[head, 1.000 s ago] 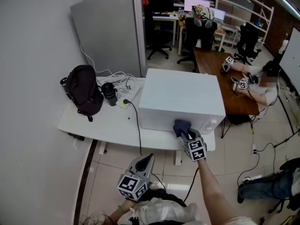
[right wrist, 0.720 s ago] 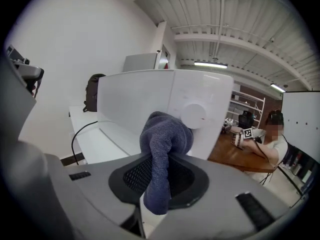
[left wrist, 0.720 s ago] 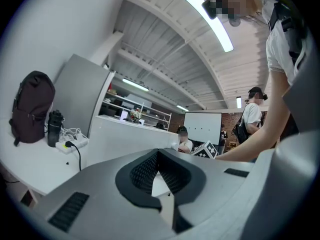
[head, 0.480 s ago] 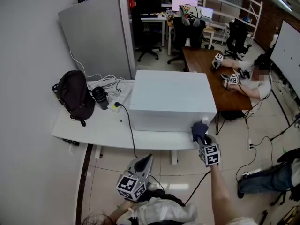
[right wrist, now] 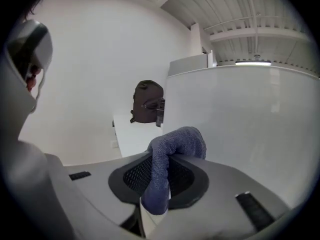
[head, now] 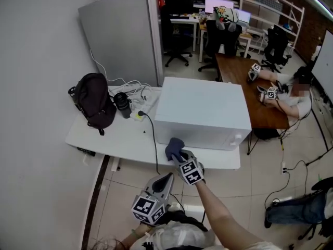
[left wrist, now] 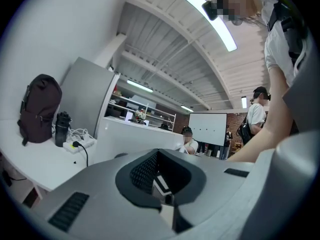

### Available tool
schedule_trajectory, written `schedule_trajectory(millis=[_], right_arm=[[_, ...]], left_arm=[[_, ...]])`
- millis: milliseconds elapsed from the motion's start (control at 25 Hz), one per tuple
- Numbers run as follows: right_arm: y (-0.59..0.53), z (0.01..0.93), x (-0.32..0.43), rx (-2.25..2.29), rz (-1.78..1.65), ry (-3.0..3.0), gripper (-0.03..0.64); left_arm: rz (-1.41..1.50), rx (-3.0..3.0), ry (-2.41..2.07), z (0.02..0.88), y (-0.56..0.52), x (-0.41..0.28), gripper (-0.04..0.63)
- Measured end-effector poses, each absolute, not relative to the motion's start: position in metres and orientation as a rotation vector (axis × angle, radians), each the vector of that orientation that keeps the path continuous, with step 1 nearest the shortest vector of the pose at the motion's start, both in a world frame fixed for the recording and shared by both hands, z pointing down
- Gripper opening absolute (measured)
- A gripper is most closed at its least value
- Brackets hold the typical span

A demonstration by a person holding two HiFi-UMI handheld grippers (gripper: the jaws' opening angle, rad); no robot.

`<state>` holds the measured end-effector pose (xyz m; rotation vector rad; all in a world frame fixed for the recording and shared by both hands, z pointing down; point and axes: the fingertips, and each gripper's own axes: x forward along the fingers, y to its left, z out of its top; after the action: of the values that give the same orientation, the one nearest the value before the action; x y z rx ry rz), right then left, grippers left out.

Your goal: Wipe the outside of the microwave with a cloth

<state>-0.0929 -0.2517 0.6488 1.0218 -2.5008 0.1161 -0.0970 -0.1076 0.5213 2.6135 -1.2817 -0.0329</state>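
Note:
The white microwave (head: 200, 111) stands on a white table (head: 112, 139). My right gripper (head: 180, 157) is shut on a dark blue cloth (head: 175, 148), which is pressed against the lower left of the microwave's front face. In the right gripper view the cloth (right wrist: 175, 146) bulges out of the right gripper (right wrist: 157, 186), with the microwave's white wall (right wrist: 250, 124) just to the right. My left gripper (head: 165, 179) hangs low in front of the table, apart from the microwave, shut and holding nothing. In the left gripper view the left gripper (left wrist: 162, 194) points toward the microwave (left wrist: 137, 136).
A dark backpack (head: 93, 100), a black bottle (head: 123, 104) and a power strip (head: 138, 113) with cables sit on the table left of the microwave. A grey partition (head: 122, 35) stands behind. A person (head: 296, 95) sits at a brown table (head: 244, 87) to the right.
The right gripper swept the cloth along the front face: from the middle to the right corner, then back to the left end. The left gripper stayed put.

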Motion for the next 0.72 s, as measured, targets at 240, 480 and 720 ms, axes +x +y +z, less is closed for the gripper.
schedule_trajectory(millis=[240,480,720], right_arm=[[-0.278,0.649,-0.144,0.894,0.08,-2.517,0.08],[-0.297,0.662,-0.093,0.999,0.133,-2.441,0.078],[-0.29,0.677,0.043,1.236,0.202,-2.276,0.078]], left_arm=[[-0.037,2.532,-1.409,0.525,-0.102,-0.127,-0.014],[-0.041,2.496,-1.463,0.525,-0.101,-0.139,-0.014],[-0.038,2.526,-1.406,0.525,-0.105,-0.124,-0.014]])
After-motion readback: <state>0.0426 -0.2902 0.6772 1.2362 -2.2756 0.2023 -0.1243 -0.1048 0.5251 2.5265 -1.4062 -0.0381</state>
